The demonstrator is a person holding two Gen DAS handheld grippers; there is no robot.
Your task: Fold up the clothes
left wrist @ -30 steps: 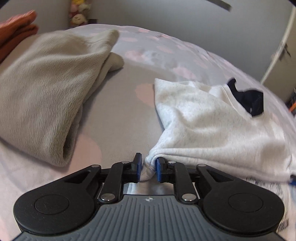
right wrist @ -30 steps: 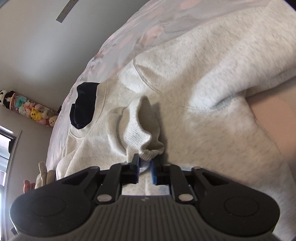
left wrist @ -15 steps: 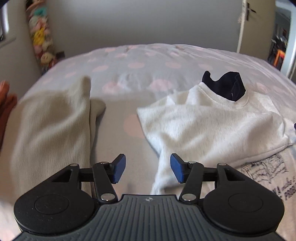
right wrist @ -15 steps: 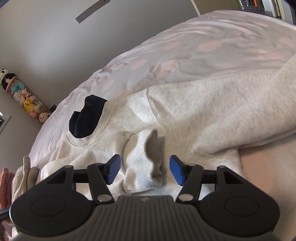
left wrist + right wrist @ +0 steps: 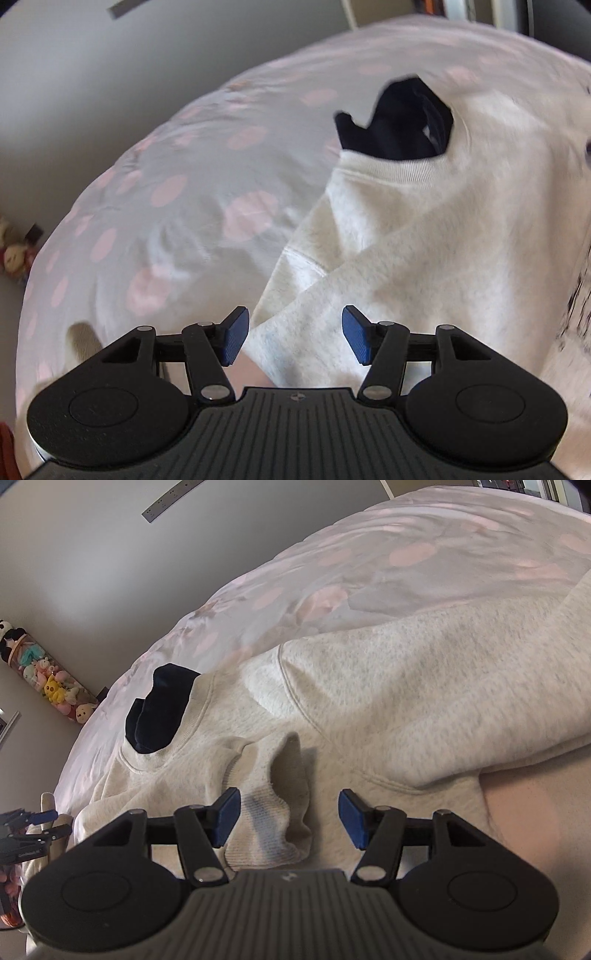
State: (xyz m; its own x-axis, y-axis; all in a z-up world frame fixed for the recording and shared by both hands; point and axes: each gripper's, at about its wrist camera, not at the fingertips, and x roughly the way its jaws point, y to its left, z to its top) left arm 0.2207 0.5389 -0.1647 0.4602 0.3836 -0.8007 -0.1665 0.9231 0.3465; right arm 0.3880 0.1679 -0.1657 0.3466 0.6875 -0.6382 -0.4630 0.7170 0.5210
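Both tongs have let go: the left tongs [image 5: 295,341] are opening over the sweatshirt [image 5: 443,251] sleeve, the right tongs [image 5: 290,821] apart astride the cuff [image 5: 273,830]. That sleeve fold looks done (body fold probably next) on the bed [image 5: 369,572].

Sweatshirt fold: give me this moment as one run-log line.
sweatshirt: on bed, sleeve cuff folded over chest | left claw: opening, grips nothing | right claw: open, over cuff

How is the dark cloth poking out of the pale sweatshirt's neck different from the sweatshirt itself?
The dark cloth is navy, almost black; the sweatshirt is pale speckled grey. The dark cloth shows only a small bunched bit at the neck opening; the sweatshirt spreads wide over the bed. Both lie on the spotted bedcover, untouched by either tongs.
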